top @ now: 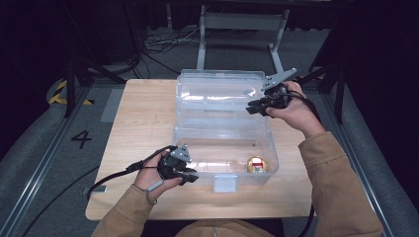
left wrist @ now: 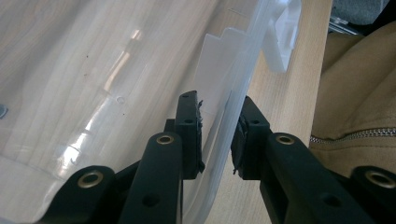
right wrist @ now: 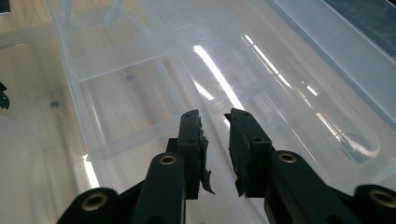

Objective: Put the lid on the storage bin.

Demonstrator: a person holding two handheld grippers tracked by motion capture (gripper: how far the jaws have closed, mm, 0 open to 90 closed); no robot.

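Straddling the front wall of the clear plastic box (left wrist: 219,140), the left gripper (left wrist: 217,140) has its jaws closed on that rim, while the right gripper (top: 257,106) holds its jaws narrowly apart over the open lid (right wrist: 261,60) at the far side.

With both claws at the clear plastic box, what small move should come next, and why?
Probably the right claw should swing the lid forward and down while the left claw keeps the box steady. The left one straddles the front wall near the latch, the right is at the edge of the open lid, and a small round thing already lies inside.
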